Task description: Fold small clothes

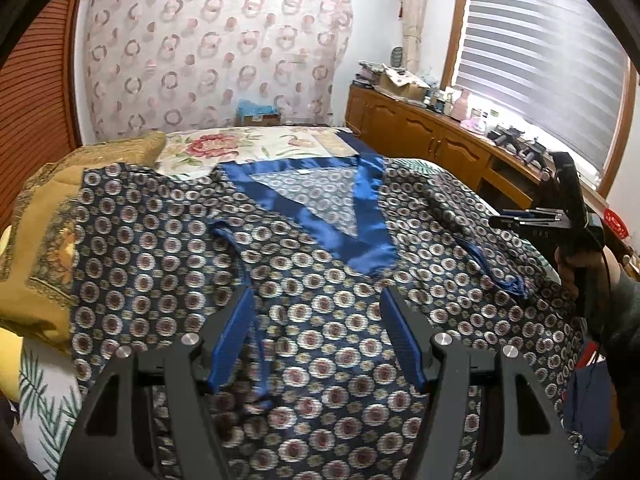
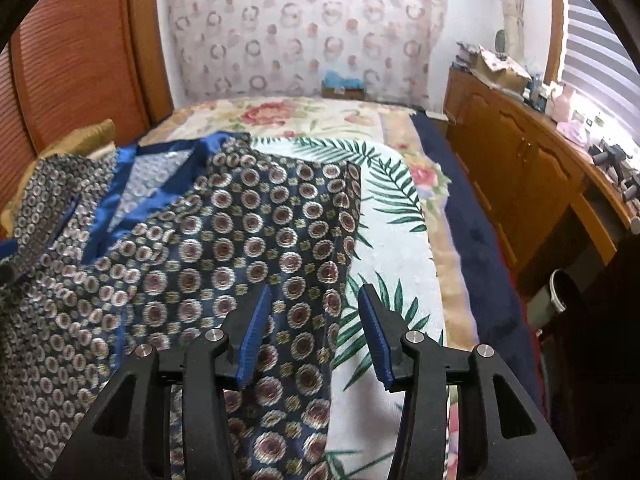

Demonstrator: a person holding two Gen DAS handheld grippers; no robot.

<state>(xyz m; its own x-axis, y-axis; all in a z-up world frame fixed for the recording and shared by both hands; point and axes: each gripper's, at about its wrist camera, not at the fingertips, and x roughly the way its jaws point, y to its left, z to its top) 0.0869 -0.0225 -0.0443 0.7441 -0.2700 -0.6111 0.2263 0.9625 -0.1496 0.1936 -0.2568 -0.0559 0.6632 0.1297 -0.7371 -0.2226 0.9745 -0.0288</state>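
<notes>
While garment (image 2: 224, 240) edge lies between open right tool (image 2: 312, 300), bedspread (image 2: 400, 248) beside

Window-lit, fisheye-warped, slightly blurred.

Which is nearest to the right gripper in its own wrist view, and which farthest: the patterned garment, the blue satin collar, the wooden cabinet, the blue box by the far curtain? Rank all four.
From the right gripper:
1. Patterned garment, under its fingertips.
2. Blue satin collar, up left.
3. Wooden cabinet, right side; close to the collar, hard to call.
4. Blue box, beyond the bed's far end.
</notes>
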